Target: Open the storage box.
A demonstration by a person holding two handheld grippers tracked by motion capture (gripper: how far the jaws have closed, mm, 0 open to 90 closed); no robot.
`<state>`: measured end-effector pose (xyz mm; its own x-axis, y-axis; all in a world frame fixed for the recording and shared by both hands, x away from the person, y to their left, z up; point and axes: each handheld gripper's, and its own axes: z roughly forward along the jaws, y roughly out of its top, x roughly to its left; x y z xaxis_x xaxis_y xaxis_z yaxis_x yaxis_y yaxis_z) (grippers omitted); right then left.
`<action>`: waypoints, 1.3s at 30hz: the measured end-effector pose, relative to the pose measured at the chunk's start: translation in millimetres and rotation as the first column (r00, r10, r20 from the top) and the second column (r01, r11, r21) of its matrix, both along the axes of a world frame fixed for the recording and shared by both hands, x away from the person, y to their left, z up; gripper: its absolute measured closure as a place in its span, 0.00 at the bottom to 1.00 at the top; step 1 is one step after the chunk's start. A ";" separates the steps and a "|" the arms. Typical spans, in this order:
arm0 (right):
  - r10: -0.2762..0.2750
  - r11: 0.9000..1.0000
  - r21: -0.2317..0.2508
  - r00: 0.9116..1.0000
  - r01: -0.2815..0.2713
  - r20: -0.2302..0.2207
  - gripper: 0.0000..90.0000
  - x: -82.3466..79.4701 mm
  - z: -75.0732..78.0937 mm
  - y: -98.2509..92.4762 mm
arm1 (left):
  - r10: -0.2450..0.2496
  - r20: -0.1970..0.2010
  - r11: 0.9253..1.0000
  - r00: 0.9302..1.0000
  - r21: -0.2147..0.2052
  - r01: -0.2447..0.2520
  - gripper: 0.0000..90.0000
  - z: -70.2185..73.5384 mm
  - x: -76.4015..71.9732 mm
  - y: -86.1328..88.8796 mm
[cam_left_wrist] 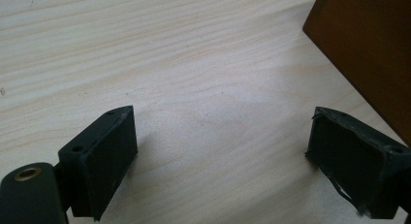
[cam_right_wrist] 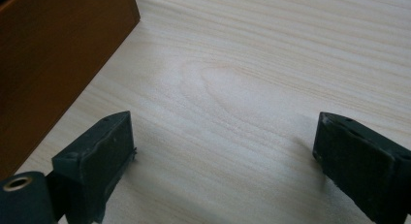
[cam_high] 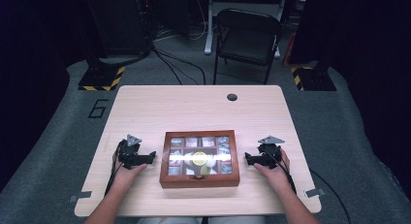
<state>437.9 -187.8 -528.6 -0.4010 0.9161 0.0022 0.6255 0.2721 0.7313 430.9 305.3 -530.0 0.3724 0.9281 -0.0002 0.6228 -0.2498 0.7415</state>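
Two forearms come in over the near edge of the surface (cam_high: 145, 103), each hand holding one set of tongs. Left tongs (cam_high: 151, 156) sit just beside the left wall of the one wooden box (cam_high: 199, 181), jaws spread wide over bare wood, nothing between them. Right tongs (cam_high: 248, 159) mirror that on the box's right side, also wide and empty. Box is near the middle of the near edge, with a glass-paned lid, packets inside and glare on top. One folding chair (cam_high: 247, 37) stands beyond the far edge.

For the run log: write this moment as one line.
left gripper: open, beside box | right gripper: open, beside box | wooden box: lid closed, mid-table | table: bare wood between both grippers' jaws
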 end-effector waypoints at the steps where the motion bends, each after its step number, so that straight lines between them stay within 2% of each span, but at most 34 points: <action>1: -0.002 1.000 0.001 1.000 0.002 0.000 0.08 0.1 0.0 0.1 | -0.001 0.000 1.000 1.000 -0.001 0.001 0.11 0.0 0.1 0.0; 3: -0.005 1.000 0.002 1.000 0.005 0.001 0.08 0.2 0.0 0.3 | -0.003 0.006 1.000 1.000 -0.004 0.003 0.12 0.1 -0.1 0.0; 4: -0.004 1.000 0.002 1.000 0.004 0.002 0.08 0.4 -0.1 0.3 | 0.001 0.005 1.000 1.000 -0.006 -0.001 0.16 1.0 -0.5 -0.2; 5: -0.003 1.000 0.002 1.000 0.003 0.001 0.08 0.4 0.1 0.2 | 0.007 -0.006 1.000 1.000 -0.010 -0.007 0.18 2.1 -0.8 -0.3; 8: 0.008 1.000 -0.001 1.000 -0.008 0.003 0.17 -0.1 1.8 -1.1 | 0.014 -0.019 1.000 1.000 -0.024 -0.014 0.23 4.8 -1.1 1.1; 9: 0.008 1.000 -0.002 1.000 -0.008 0.000 0.19 -0.1 2.5 -1.3 | 0.020 -0.029 0.999 0.999 -0.049 -0.021 0.24 6.0 -1.6 1.7; 11: 0.001 1.000 0.009 1.000 -0.001 -0.011 0.27 -0.1 5.2 -1.9 | 0.019 -0.034 0.998 0.999 -0.065 -0.021 0.26 7.9 -2.7 2.1; 14: 0.018 1.000 0.012 1.000 -0.017 -0.012 0.33 -2.3 10.9 -4.0 | -0.007 -0.045 0.995 0.999 -0.096 0.002 0.29 12.8 -6.4 0.7; 15: 0.015 1.000 0.019 1.000 -0.015 -0.006 0.34 -3.2 12.5 -3.4 | -0.011 -0.040 0.995 0.999 -0.099 0.007 0.29 13.7 -7.8 -0.7; 19: 0.061 0.998 -0.005 0.998 -0.061 -0.003 0.41 -10.0 19.6 -1.0 | -0.049 -0.050 0.994 0.998 -0.104 0.044 0.32 18.8 -14.3 -5.9; 22: 0.086 0.996 -0.035 0.996 -0.086 -0.006 0.41 -15.5 23.1 2.0 | -0.062 -0.047 0.993 0.997 -0.103 0.057 0.33 23.0 -18.1 -8.1; 25: 0.090 0.995 -0.037 0.996 -0.090 0.007 0.41 -19.9 27.4 5.1 | -0.074 -0.042 0.992 0.996 -0.109 0.069 0.34 29.0 -22.5 -8.7; 32: 0.094 0.996 -0.006 0.996 -0.094 0.007 0.40 -26.1 35.7 4.8 | -0.062 -0.028 0.987 0.998 -0.150 0.057 0.33 38.8 -30.6 -6.4; 39: 0.105 0.994 0.027 0.994 -0.105 0.016 0.41 -36.7 44.0 7.1 | -0.073 -0.017 0.986 0.997 -0.153 0.070 0.34 47.4 -42.0 -10.5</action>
